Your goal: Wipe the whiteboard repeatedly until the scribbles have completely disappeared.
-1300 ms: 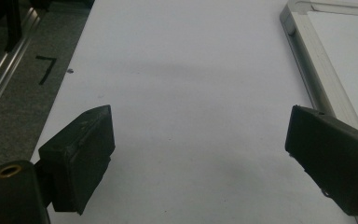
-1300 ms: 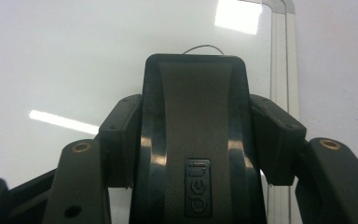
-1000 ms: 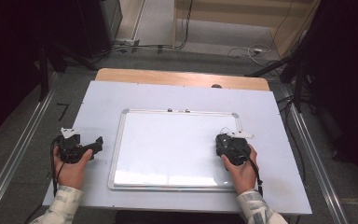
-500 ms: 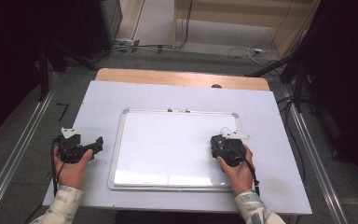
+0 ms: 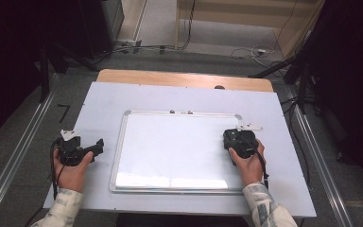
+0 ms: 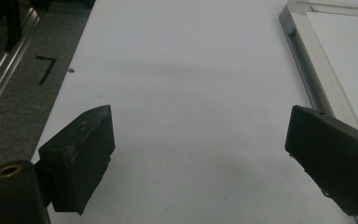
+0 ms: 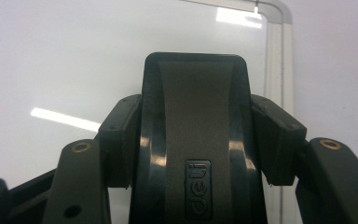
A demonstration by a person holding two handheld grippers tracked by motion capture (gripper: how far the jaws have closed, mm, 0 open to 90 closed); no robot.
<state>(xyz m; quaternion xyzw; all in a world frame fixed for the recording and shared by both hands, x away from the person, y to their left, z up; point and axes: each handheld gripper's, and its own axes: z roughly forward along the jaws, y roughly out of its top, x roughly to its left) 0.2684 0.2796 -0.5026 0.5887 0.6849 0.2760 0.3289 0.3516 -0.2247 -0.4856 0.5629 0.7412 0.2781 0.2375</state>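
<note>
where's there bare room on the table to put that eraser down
Bare table lies in a wide strip beyond the whiteboard's far frame, and in a strip along its left frame, ahead of the open left hand-held gripper. The board's middle is bare too. The right side is tighter: the right hand-held gripper, shut on the eraser, sits at the board's right edge.

Probably a lab: dark curtains, floor cables, metal rails.

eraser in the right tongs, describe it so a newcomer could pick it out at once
Start at the whiteboard lying in the middle of the table. Over its right edge the right tongs are clamped on the eraser. It is a dark, rounded block with embossed lettering on a small raised label.
</note>
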